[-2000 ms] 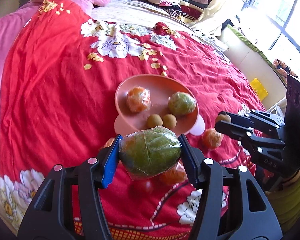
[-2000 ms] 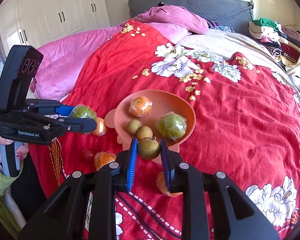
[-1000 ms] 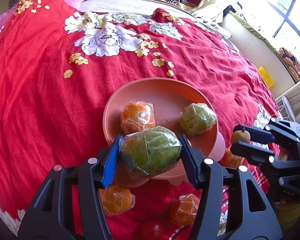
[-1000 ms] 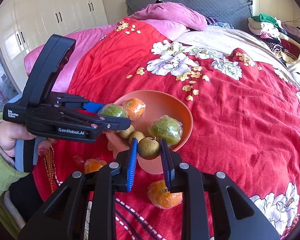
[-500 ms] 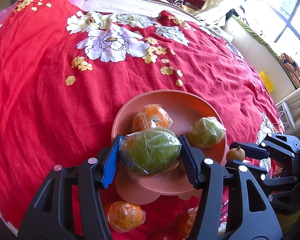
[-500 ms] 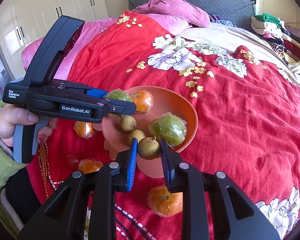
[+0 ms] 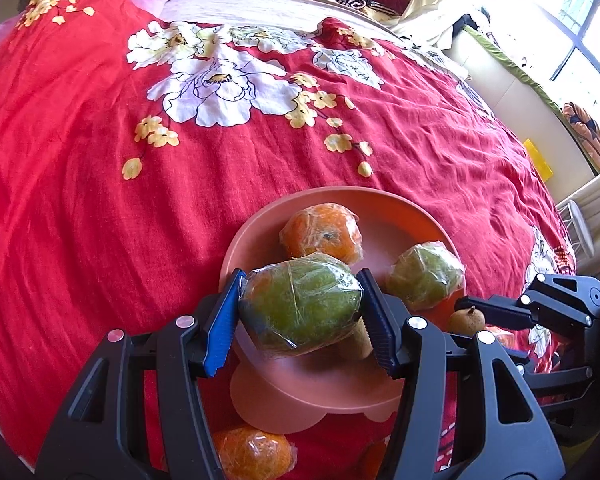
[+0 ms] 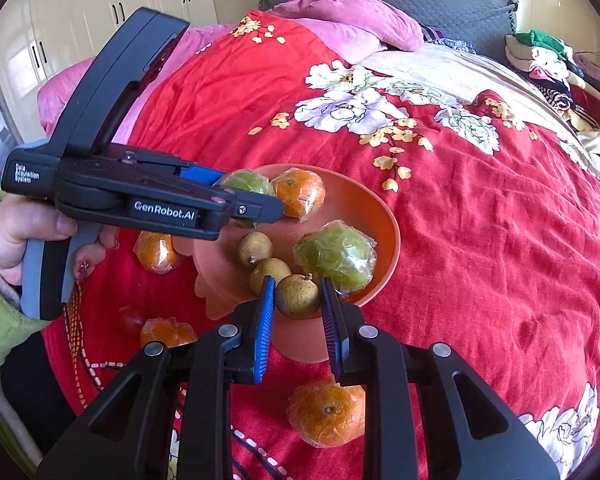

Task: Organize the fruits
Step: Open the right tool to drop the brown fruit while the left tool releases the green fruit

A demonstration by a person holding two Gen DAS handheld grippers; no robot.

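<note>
Bright daylight enters through the window (image 7: 568,36), which is blown out to white glare. The red bedspread (image 7: 100,200) is evenly lit with strong colour. Soft shadows lie inside the bowl (image 8: 384,220). Both views sharp; heavy fisheye bending and dark vignetted corners at the edges.

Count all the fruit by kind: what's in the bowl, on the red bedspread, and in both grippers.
Plastic-wrapped orange fruits: 4
Plastic-wrapped green fruits: 2
Small round brown fruits: 3
Small red fruit: 1
Total: 10
</note>
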